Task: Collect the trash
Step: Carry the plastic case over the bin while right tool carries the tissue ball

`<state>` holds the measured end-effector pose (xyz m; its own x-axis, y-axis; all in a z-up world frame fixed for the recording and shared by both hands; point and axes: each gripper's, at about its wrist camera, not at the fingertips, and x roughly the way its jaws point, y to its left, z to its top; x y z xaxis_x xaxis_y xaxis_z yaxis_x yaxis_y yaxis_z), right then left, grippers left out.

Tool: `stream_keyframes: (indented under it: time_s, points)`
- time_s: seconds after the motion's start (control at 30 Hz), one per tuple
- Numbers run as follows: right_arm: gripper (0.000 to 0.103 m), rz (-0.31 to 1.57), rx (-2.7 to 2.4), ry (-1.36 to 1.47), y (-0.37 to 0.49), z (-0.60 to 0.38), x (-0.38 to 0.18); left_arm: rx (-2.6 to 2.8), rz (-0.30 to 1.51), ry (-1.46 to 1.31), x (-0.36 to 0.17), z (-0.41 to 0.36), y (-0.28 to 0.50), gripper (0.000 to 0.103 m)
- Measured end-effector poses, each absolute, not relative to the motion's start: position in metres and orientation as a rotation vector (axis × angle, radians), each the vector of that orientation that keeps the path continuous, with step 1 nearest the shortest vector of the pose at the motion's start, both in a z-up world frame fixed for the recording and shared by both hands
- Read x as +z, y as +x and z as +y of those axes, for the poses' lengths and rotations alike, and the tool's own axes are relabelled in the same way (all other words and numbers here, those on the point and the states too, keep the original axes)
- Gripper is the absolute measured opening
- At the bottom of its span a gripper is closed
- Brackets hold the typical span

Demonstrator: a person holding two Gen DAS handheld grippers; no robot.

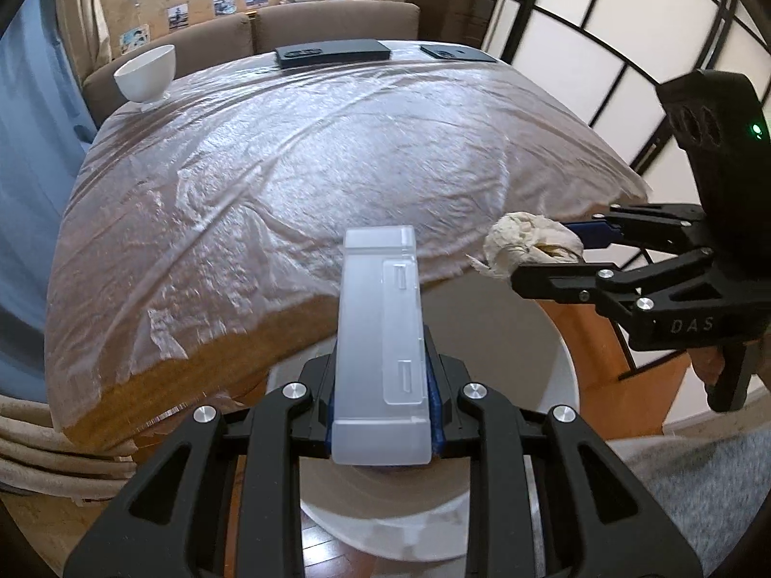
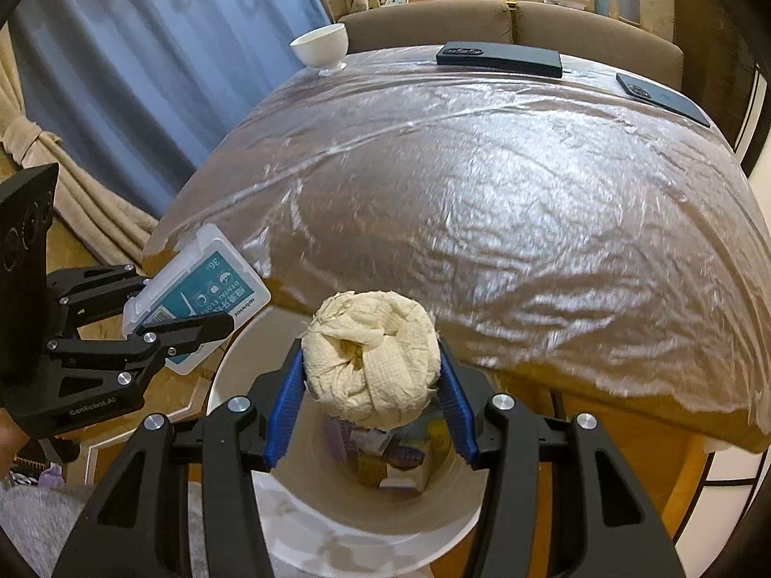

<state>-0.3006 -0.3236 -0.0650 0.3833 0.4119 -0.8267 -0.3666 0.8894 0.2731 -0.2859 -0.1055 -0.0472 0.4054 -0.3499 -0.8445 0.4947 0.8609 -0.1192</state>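
Observation:
My left gripper is shut on a flat translucent plastic box, a dental floss case with a teal label. It hangs over the open mouth of a white round bin below the table's near edge. My right gripper is shut on a crumpled cream paper ball, seen also in the left wrist view. The paper ball hangs above the bin, whose bottom holds several bits of packaging.
The table is covered with wrinkled clear plastic film. At its far side stand a white bowl and two dark flat devices. A brown sofa, blue curtain and a panelled screen surround it.

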Motion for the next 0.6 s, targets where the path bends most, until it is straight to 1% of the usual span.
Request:
stream_keyframes:
  time_s: [0.27,0.6]
  points:
    - [0.051,1.141,0.513,0.028,-0.317,-0.318,-0.087,-0.566,1.075,0.214,-0.067,-0.115,-0.306,0.028]
    - [0.051,1.222,0.487,-0.053,-0.319,-0.312,-0.131,-0.546,1.181,0.276,-0.115,-0.124,-0.304,0.028]
